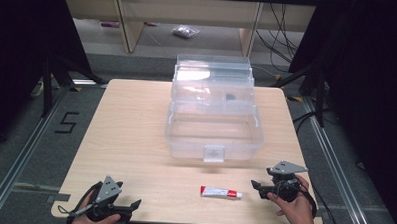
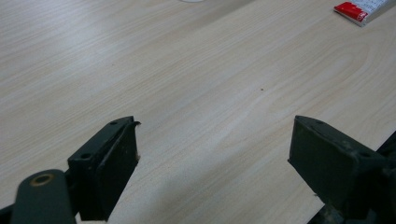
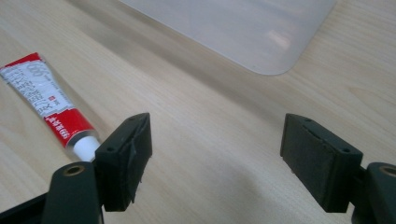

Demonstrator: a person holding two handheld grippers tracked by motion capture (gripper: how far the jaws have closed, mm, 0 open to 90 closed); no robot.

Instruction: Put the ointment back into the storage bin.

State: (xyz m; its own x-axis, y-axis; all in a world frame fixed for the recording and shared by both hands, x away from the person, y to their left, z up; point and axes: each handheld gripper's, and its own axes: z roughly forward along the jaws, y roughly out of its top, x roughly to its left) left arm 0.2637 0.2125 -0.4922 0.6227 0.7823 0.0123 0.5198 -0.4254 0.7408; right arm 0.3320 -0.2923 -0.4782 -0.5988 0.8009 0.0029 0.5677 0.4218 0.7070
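A small red-and-white tube (image 1: 220, 193) with a white cap lies flat near the table's front edge, cap end toward the right. My right gripper (image 1: 258, 189) rests just right of it, open, with nothing between its jaws. In the right gripper view the tube (image 3: 44, 105) lies to the left of my right gripper (image 3: 215, 144), its cap by the left jaw. My left gripper (image 1: 133, 206) sits at the front left corner, open and empty. From the left gripper view, the left gripper (image 2: 215, 154) points across bare wood, with the tube's red end (image 2: 362, 8) far off.
A clear plastic box (image 1: 213, 135) with its lid raised stands in the middle of the wooden table (image 1: 130, 134); its bottom corner (image 3: 243, 32) is ahead of the right gripper. Bare tabletop lies between both grippers and the box. Dark floor and metal rails surround the table.
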